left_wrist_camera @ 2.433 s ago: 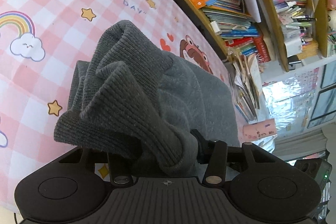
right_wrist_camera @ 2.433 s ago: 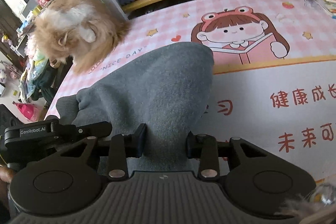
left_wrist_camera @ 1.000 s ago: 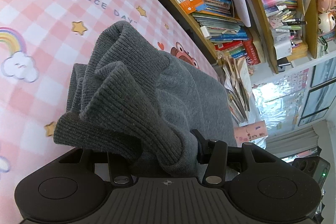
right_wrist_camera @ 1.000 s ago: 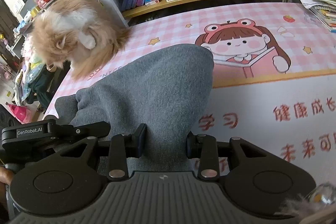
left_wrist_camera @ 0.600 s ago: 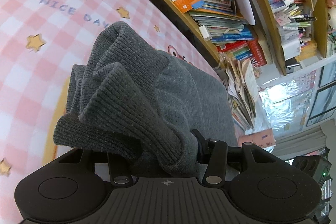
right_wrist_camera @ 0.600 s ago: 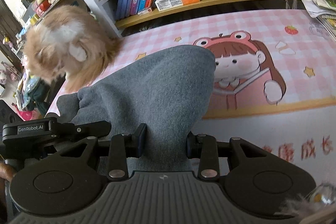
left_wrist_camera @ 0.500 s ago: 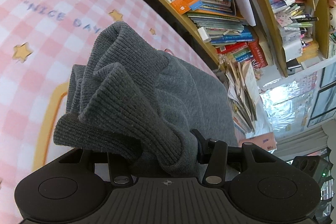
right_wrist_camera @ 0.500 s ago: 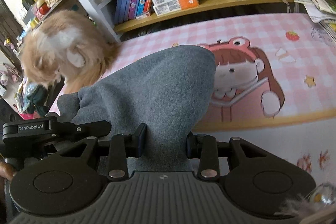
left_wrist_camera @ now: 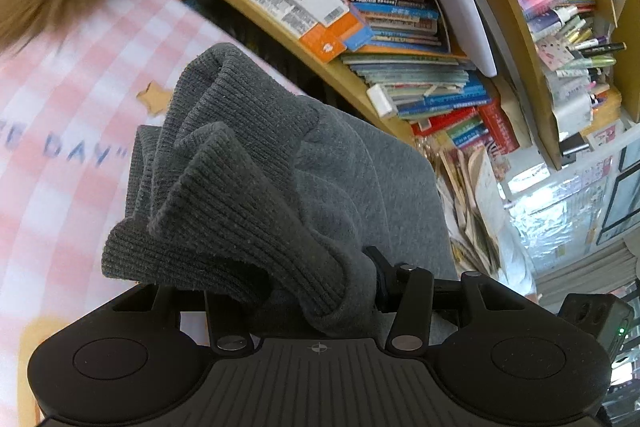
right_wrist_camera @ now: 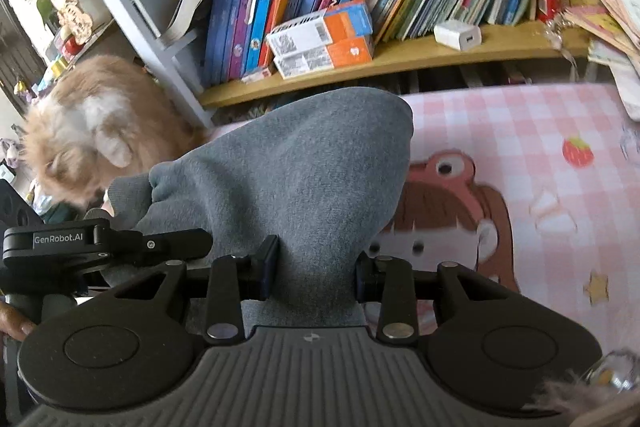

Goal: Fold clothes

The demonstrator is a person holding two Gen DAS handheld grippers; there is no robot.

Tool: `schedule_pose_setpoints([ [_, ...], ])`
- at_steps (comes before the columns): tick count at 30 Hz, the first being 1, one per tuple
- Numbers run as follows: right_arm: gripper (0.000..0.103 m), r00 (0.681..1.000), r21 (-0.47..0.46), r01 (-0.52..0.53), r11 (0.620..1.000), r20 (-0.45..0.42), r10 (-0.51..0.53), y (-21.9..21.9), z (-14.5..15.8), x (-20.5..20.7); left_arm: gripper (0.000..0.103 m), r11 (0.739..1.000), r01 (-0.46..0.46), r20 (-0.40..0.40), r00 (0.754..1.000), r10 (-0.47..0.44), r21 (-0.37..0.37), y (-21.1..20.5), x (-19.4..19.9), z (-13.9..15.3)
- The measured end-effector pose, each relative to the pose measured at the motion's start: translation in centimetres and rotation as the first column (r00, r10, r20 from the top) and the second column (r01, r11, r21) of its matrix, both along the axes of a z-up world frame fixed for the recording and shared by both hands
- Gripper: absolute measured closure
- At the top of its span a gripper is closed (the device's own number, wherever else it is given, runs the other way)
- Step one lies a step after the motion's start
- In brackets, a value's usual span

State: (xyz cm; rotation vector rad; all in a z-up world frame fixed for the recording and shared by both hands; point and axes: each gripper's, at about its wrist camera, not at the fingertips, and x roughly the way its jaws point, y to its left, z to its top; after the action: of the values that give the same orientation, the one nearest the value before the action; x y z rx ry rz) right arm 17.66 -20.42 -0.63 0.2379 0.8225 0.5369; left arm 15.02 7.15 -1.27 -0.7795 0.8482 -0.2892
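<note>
On your left gripper (right_wrist_camera: 60, 243), seen at the near left of the right wrist view, the white lettering reads "GenRobot.AI". On the pink checked mat (left_wrist_camera: 80, 99) covering the table, to the left in the left wrist view, you can read blurred blue letters "DAY" followed by a closing quote mark; the word before it is smeared. The orange and white boxes (right_wrist_camera: 324, 39) on the far shelf carry barcodes and fine print you cannot read. The spines of the books (right_wrist_camera: 256, 15) show print too small to make out.

one grey garment (right_wrist_camera: 304, 183), one cat (right_wrist_camera: 92, 131), two grippers (right_wrist_camera: 316, 275)
</note>
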Motion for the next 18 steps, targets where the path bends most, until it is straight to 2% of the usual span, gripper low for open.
schedule_pose_setpoints([
  [10, 0.07, 1.0, -0.01, -0.001, 1.0, 0.021, 0.001, 0.2, -0.6, 6.2, 0.055, 0.999, -0.034, 0.03, 0.999, 0.033, 0.008, -0.3, 5.5, -0.9],
  [18, 0.07, 1.0, -0.019, 0.009, 1.0, 0.025, -0.009, 0.5, -1.4, 9.2, 0.055, 0.999, -0.043, 0.038, 0.998, 0.042, 0.017, -0.3, 8.7, -1.9],
])
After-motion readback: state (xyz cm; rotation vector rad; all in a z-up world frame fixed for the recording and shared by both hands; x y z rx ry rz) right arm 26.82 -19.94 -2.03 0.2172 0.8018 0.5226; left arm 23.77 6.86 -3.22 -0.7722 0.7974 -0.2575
